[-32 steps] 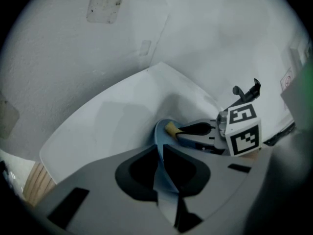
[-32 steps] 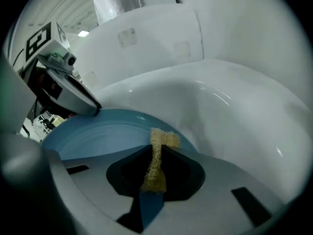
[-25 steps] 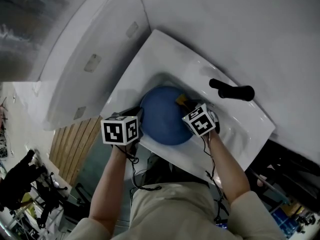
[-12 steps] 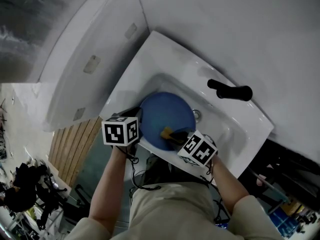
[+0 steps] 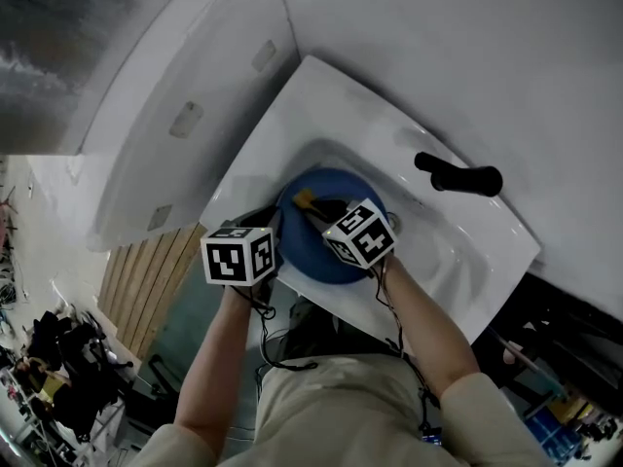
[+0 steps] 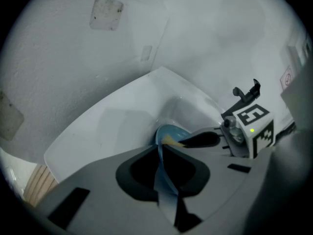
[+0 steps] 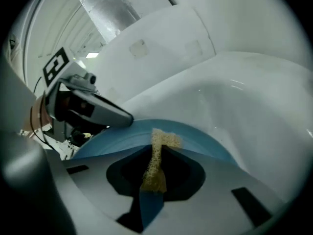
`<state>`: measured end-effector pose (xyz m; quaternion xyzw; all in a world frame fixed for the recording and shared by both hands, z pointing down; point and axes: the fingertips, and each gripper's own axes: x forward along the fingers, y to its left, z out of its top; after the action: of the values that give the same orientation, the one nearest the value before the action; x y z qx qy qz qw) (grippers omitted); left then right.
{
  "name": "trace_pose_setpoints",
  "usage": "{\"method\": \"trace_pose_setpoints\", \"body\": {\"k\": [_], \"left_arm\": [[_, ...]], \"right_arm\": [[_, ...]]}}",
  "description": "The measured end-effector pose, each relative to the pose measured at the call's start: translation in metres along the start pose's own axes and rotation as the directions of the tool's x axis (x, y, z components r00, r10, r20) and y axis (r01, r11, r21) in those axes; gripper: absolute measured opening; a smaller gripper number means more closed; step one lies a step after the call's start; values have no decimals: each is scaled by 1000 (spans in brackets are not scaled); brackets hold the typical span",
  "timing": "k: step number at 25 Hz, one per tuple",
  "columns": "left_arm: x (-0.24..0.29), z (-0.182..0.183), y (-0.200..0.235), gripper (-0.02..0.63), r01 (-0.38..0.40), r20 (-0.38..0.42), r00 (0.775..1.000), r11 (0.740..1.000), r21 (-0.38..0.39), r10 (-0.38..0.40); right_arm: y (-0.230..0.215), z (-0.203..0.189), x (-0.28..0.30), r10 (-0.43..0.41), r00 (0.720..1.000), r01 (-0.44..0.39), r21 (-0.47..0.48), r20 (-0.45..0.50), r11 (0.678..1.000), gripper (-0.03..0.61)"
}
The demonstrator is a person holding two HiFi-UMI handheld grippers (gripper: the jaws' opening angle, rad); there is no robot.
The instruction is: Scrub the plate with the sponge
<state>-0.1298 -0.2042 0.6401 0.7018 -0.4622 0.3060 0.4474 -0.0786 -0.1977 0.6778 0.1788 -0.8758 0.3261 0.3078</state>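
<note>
Plainly the scrubbing is under way rather than finished; the left gripper [image 6: 161,153] is clamped on the near rim of the blue plate [image 5: 297,248], which shows edge-on between its jaws in the left gripper view, and it holds the plate inside the basin of the white sink [image 5: 292,115], below and to the left of the black faucet [image 5: 458,176]; whether the plate's far edge rests on the basin I cannot tell. The right gripper [image 7: 155,165] is closed on a yellow sponge [image 7: 157,155], squeezed thin between its pads, and the sponge's free end lies on the plate's face near the far-left part of the rim, as the head view also shows. So the pick-up of both things is done and the sponge is in contact; what is left, by my judgement, is to work the sponge over the rest of the face, most of which lies bare and blue. No suds, water or dirt show on the plate, so how clean it is cannot be read from here.
</note>
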Motion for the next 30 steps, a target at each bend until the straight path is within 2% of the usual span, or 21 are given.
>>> {"method": "trace_pose_setpoints", "body": {"k": [5, 10, 14, 16, 19, 23, 26, 30], "left_arm": [[0, 2, 2, 35, -18, 7, 1000, 1000, 4, 17], [0, 3, 3, 32, -25, 17, 1000, 1000, 3, 25], [1, 3, 1, 32, -27, 18, 999, 999, 25, 27], [1, 2, 1, 31, -27, 15, 1000, 999, 24, 27], [0, 1, 2, 28, -38, 17, 999, 999, 27, 38], [1, 4, 3, 28, -50, 28, 998, 998, 30, 49], [1, 3, 1, 29, -46, 28, 999, 999, 29, 46], [-2, 2, -1, 41, 4, 31, 1000, 999, 32, -5]], "right_arm": [[-44, 0, 6, -126, 991, 124, -51, -42, 991, 67], [-73, -43, -18, -242, 954, 230, -88, -177, 969, 67], [-73, -78, -43, -277, 926, 245, -150, -258, 958, 67], [-61, -89, -53, -265, 921, 228, -154, -286, 961, 69], [-35, -97, -65, -219, 932, 195, -107, -289, 975, 69], [-7, -88, -70, -137, 963, 136, -21, -231, 991, 69], [15, -80, -66, -93, 974, 94, -9, -206, 996, 69], [55, -51, -53, 32, 993, -31, 11, -117, 999, 69]]}}
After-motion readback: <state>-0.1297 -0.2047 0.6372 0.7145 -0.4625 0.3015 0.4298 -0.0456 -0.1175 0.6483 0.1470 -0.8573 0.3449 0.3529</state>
